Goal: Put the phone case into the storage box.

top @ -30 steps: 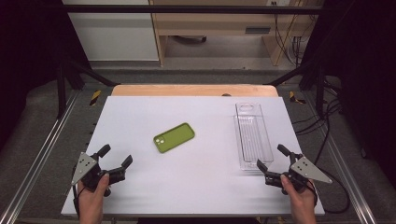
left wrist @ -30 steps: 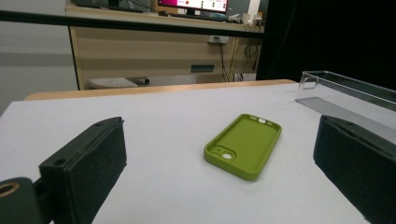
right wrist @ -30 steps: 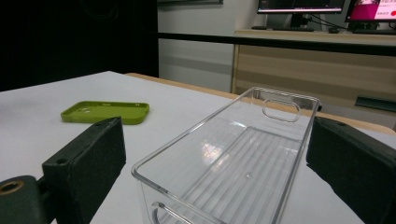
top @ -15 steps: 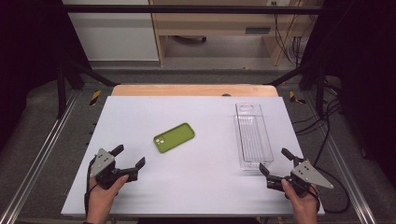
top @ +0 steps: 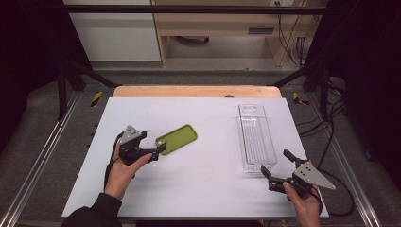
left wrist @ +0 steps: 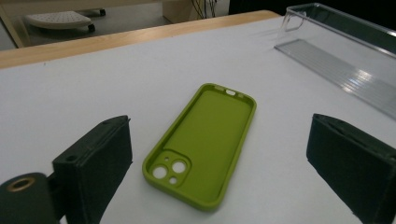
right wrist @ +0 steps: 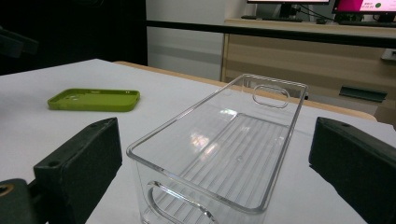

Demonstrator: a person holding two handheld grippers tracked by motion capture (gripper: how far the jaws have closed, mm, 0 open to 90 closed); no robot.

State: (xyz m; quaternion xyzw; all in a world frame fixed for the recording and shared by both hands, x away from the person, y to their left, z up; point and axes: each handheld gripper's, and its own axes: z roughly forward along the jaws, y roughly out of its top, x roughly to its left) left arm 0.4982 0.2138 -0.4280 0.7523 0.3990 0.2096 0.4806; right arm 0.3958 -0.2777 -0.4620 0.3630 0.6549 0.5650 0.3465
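Phone case (left wrist: 201,142) lies flat mid-counter between the left gripper's (top: 158,150) spread fingers (left wrist: 95,168), so pinch its long rims squarely.

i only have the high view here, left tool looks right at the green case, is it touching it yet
Observer: No. In the left gripper view the green phone case lies flat between the two open jaws of the left tool, with bare table on both sides of it.
Operator: which way up is the case
Observer: Hollow side up; its camera cutouts sit at the end nearest that tool.
Operator: and the right tool, anything in it
Observer: Nothing. The right tool is open, and the right gripper view looks along the clear plastic bin, whose near end lies between the jaws without touching them.
Operator: bin got anything inside
Observer: No, its ribbed floor is bare.
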